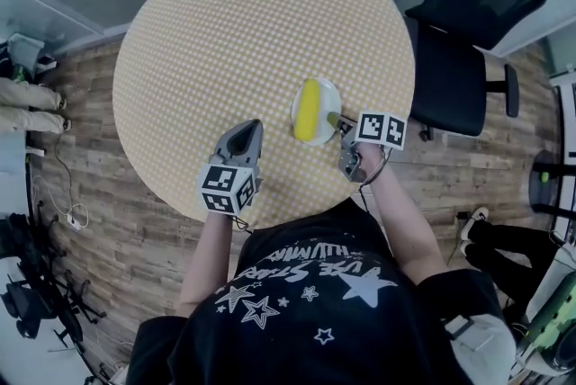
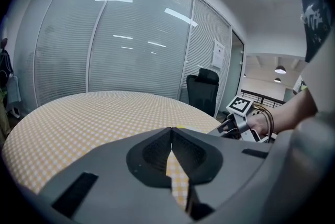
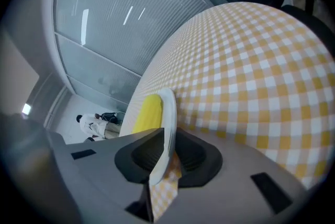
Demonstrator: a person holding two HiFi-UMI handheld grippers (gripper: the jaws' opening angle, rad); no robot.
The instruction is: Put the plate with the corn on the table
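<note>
A white plate (image 1: 326,93) with a yellow corn cob (image 1: 308,111) sits over the round checkered table (image 1: 225,23), near its front right edge. My right gripper (image 1: 340,124) is shut on the plate's rim; in the right gripper view the plate (image 3: 168,113) stands on edge between the jaws, the corn (image 3: 146,111) on its left face. Whether the plate rests on the cloth I cannot tell. My left gripper (image 1: 245,133) hovers over the table's front edge, left of the plate, jaws shut with nothing between them (image 2: 171,136).
A black office chair (image 1: 468,23) stands right of the table. Wood floor surrounds it, with cables (image 1: 67,212) and gear at the left. Glass walls with blinds (image 2: 131,45) lie beyond. The other gripper's marker cube (image 2: 240,105) shows at right in the left gripper view.
</note>
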